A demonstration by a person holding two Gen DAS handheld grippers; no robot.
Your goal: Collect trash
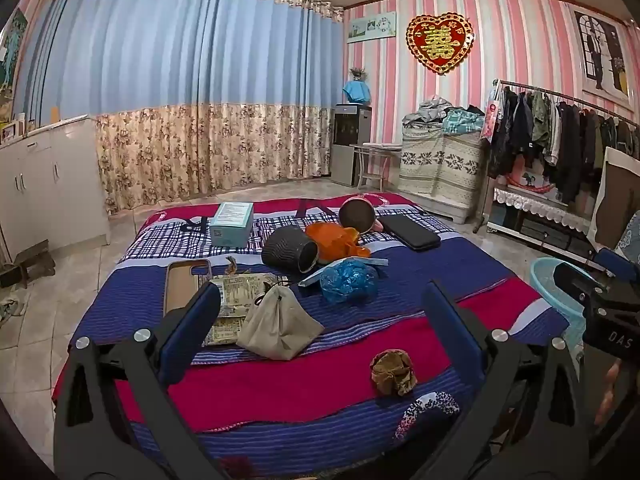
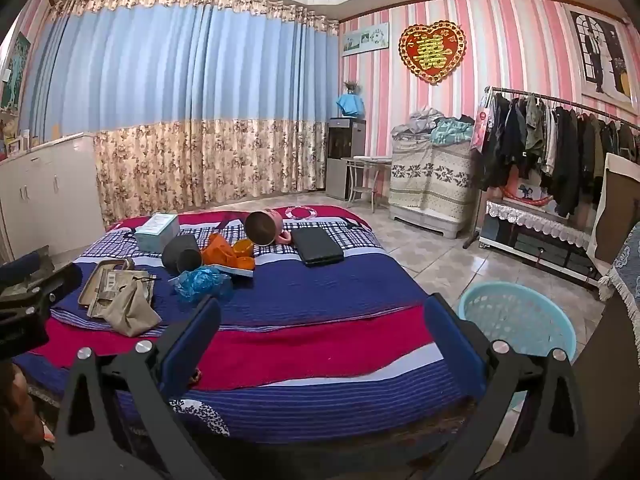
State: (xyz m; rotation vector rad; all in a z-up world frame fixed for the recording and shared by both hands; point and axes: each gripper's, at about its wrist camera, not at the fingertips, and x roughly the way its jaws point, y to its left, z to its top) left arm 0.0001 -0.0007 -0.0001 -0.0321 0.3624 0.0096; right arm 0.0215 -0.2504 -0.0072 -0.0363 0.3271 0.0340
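A striped bed holds scattered items. A crumpled brown paper ball lies near my left gripper, which is open and empty above the bed. Further on lie a beige pouch, printed wrappers, a crumpled blue plastic bag and an orange bag. My right gripper is open and empty over the bed's right side. A light blue basket stands on the floor to the right of the bed. The blue plastic bag also shows in the right wrist view.
On the bed are also a dark cup, a pink mug, a black case, a teal box and a phone case. A clothes rack and a cabinet line the walls.
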